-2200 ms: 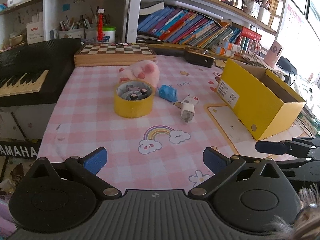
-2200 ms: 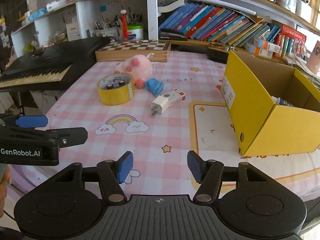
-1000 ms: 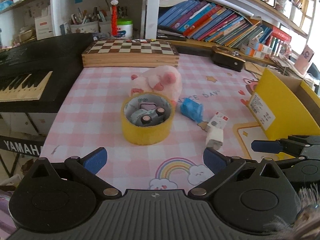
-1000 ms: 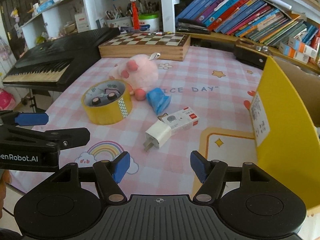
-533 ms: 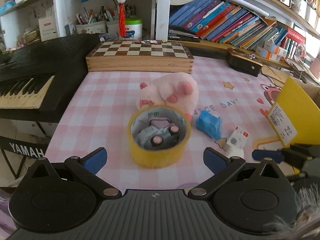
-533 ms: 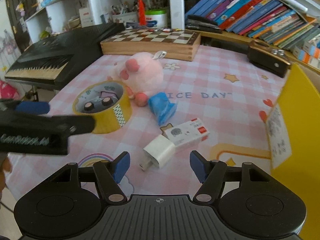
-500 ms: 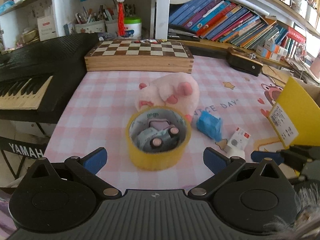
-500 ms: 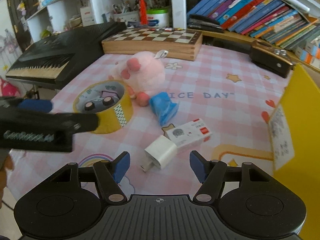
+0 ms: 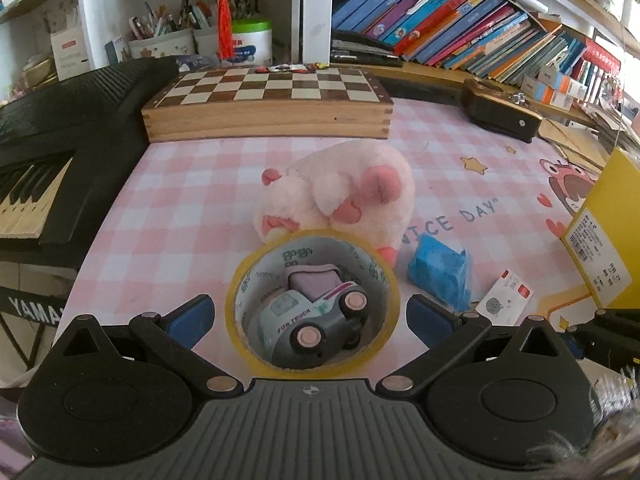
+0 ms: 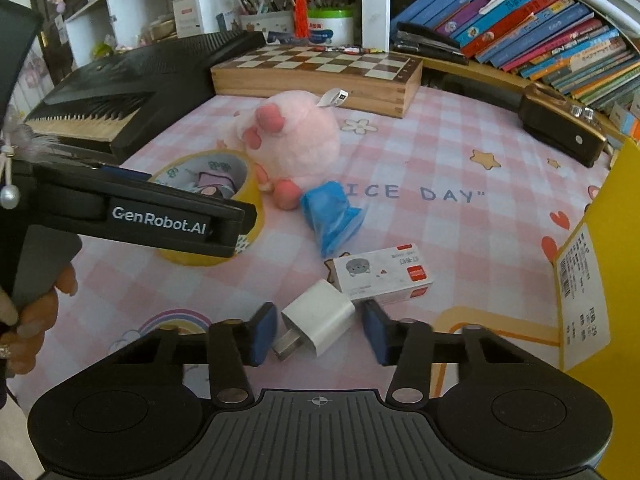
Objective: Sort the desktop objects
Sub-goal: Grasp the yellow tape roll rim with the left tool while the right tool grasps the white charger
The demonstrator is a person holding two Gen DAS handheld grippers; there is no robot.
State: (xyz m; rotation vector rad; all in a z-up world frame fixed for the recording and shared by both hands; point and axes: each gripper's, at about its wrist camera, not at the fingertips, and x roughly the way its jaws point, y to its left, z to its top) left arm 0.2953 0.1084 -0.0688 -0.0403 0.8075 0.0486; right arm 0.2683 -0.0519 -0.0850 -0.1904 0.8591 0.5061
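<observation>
Low in frame between the spread pads of the right gripper (image 10: 318,334): white charger (image 10: 318,316), light, rigid, slick, best pinched across flat sides; left gripper (image 9: 308,320) likewise gaping around yellow tape roll (image 9: 312,304).

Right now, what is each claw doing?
Left gripper: open, straddling the yellow tape roll, holding nothing.
Right gripper: open around the white plug-in charger, not gripping.

Lighting: bright, even daylight; glare whitens the upper right beyond the bookshelf (image 9: 460,24). Shadows soft. Distortion: strong fisheye bowing around the chessboard (image 9: 264,100). Right tongs' (image 10: 320,332) fingertips slightly motion-blurred.
</observation>
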